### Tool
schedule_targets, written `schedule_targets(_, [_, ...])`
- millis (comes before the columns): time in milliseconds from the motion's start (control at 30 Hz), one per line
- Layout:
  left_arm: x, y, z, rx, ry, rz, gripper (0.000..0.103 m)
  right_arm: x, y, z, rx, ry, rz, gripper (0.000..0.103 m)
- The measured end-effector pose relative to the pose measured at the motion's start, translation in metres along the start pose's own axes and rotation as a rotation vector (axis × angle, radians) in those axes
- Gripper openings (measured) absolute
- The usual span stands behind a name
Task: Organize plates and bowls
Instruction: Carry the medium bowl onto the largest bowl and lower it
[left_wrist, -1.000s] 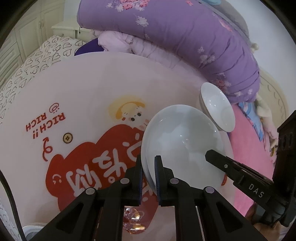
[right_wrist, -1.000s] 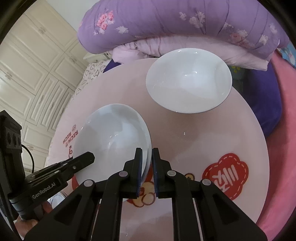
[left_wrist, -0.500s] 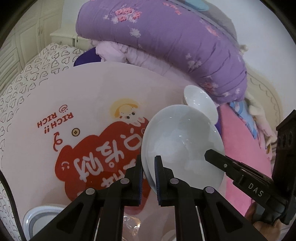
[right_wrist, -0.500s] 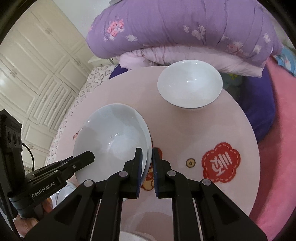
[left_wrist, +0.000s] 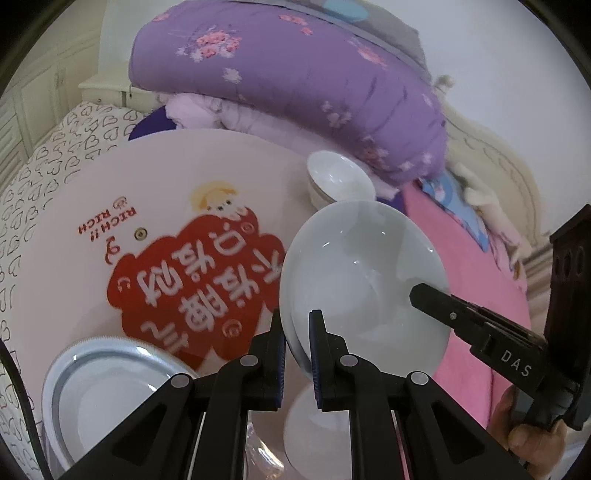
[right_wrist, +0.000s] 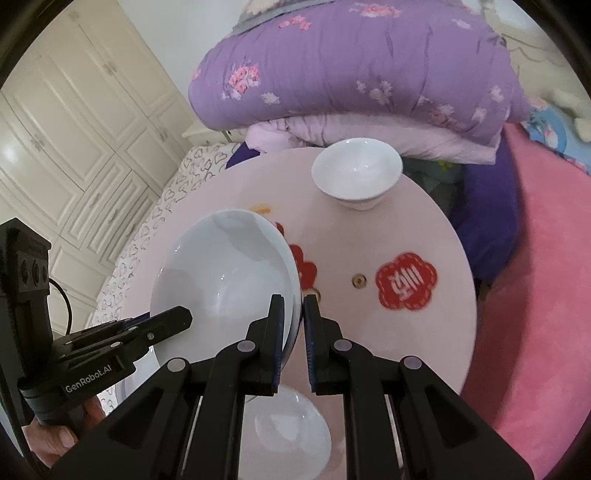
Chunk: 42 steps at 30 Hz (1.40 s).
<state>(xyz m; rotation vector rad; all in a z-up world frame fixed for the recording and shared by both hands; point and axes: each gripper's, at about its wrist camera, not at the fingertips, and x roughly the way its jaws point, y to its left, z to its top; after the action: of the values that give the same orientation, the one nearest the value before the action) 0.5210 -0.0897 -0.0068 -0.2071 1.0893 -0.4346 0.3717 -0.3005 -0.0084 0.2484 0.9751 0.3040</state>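
Observation:
A white deep plate (left_wrist: 362, 280) hangs tilted above the round pink table (left_wrist: 110, 184), gripped by opposite rims. My left gripper (left_wrist: 296, 318) is shut on its near-left rim. My right gripper (right_wrist: 293, 300) is shut on the other rim of the same plate (right_wrist: 225, 273); one of its fingers (left_wrist: 436, 301) lies across the plate's inside. A small white bowl (right_wrist: 356, 173) stands at the table's far edge. A second white bowl (right_wrist: 291, 424) sits below the grippers, partly hidden. At the near left lies a grey-rimmed plate (left_wrist: 107, 384).
Folded purple quilts (left_wrist: 295, 74) are piled behind the table. A pink blanket (right_wrist: 535, 295) lies to the right and a heart-print sheet (left_wrist: 44, 166) to the left. Cream wardrobe doors (right_wrist: 74, 129) stand far left. A person's hand (left_wrist: 524, 432) holds the right gripper.
Both grippers have risen and drawn back with the plate between them. The table and small bowl look farther away. The grey-rimmed plate and the lower white bowl have come into view.

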Motion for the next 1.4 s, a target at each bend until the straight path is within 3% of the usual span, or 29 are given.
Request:
schedule_targets(500, [-0.017,-0.023,-0.047,0.039,0.06,0.002,0.008,-0.014,-0.009,-0.058,0.023,0.058,-0.021,0.01])
schedule_targets(1400, [0.009,-0.033,-0.08,0.046,0.147,0.055,0.009,0.007,-0.014,-0.083,-0.031,0.16,-0.028,0.013])
